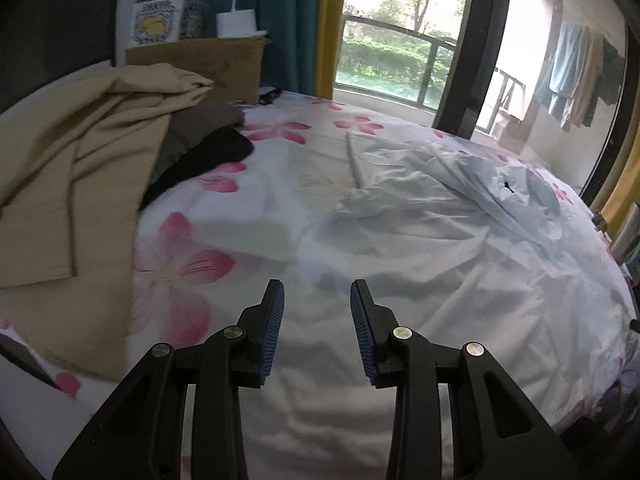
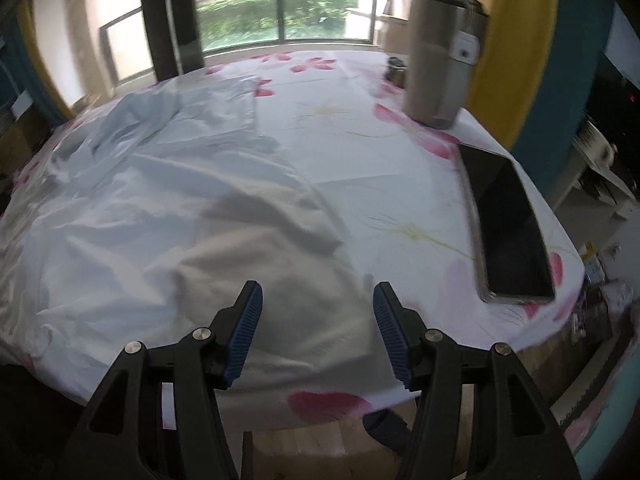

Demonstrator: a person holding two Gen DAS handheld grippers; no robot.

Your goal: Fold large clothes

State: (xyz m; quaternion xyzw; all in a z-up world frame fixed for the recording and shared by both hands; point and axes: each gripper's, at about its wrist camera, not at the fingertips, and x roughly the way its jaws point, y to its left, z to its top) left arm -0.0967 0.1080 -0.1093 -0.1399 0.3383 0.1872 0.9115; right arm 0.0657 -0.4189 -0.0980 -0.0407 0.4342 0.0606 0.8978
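The pale blue shirt (image 2: 152, 184) lies crumpled across the flowered cloth (image 2: 360, 152), stretching from lower centre to upper left in the right wrist view, nearest the right gripper (image 2: 318, 328); both it and the left gripper (image 1: 317, 330) are spread, empty

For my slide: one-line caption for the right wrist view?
Open right gripper above a crumpled white garment on the floral sheet, phone and tumbler alongside.
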